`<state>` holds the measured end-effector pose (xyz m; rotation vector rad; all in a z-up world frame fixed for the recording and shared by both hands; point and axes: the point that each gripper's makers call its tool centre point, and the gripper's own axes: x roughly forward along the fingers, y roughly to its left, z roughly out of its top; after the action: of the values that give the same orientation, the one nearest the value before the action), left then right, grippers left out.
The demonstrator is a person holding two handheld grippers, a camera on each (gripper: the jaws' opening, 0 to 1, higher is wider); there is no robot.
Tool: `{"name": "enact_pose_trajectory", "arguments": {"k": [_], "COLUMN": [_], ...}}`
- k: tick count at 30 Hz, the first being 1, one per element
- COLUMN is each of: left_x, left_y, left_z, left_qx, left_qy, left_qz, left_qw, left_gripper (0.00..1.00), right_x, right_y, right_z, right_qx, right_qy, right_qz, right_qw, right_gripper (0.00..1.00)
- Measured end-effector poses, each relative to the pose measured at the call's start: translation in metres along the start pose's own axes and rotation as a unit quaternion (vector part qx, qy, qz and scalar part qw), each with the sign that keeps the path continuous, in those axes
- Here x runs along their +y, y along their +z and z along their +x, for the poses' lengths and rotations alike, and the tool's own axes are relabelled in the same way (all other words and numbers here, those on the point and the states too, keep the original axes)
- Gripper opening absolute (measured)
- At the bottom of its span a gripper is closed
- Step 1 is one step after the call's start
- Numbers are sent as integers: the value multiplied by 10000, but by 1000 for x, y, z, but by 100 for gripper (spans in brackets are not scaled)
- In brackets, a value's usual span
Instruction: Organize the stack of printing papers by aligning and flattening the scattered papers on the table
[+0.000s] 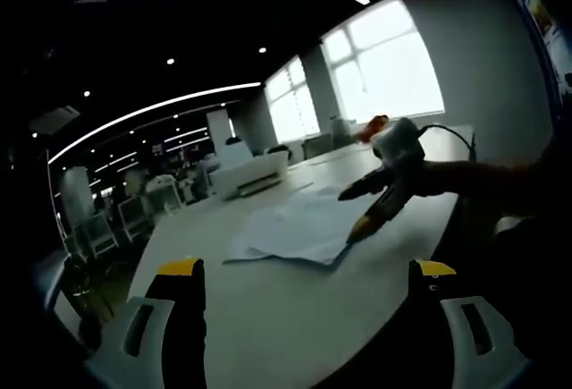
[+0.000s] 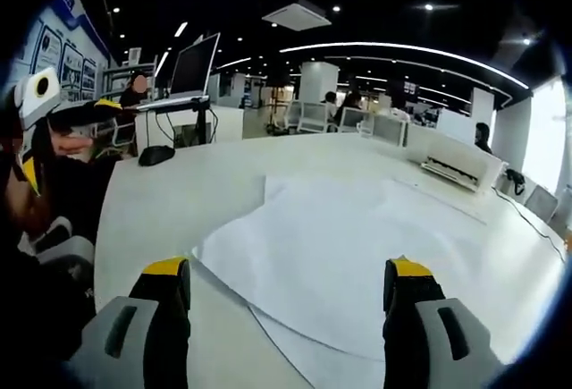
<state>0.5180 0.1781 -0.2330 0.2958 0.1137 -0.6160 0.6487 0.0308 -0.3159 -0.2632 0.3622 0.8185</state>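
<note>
On the white tabletop (image 1: 295, 317) in the left gripper view, the left gripper (image 1: 308, 273) hangs low over the near edge with its yellow-tipped fingers (image 1: 179, 268) spread wide and holding nothing. Beyond them lie the papers (image 1: 299, 228), a loose, uneven spread with corners sticking out. To their right the right gripper (image 1: 365, 210) reaches in from the side, held by a hand (image 1: 447, 177), its tips pointing down at the sheets' right edge; whether they touch the sheets I cannot tell. A white printer (image 1: 250, 177) sits farther back on the tabletop, with bright windows (image 1: 384, 67) behind.

From the right gripper view, the left gripper (image 2: 36, 139) shows at the far left edge, lifted off the tabletop. A monitor (image 2: 195, 67) stands behind it on another desk. The right gripper's fingers (image 2: 407, 273) are parted and empty, poised just above the papers, which fan out between and beyond them. The printer stands at the far right.
</note>
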Motion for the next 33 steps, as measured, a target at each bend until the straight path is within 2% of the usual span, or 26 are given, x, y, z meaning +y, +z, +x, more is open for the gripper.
{"name": "enact_pose_trajectory", "arguments": {"k": [18,23,33], "left_x": [3,3,3], "left_y": [1,1,0], "left_z": [-1,-1,-1], "left_qx": [-6,-10,12], "left_qy": [15,23,20], "left_qz": [12,4,5], "left_qw": [10000,10000,10000], "left_gripper": [97,97,97], "right_x": [8,9,13], "right_y": [-10,-9,-13], "right_z": [21,24,31], "right_qx": [117,23,25], "right_qy": [129,178,184], "right_qz": [38,218,226], "right_qw": [9998,9996,9996], "right_gripper": [84,84,83]}}
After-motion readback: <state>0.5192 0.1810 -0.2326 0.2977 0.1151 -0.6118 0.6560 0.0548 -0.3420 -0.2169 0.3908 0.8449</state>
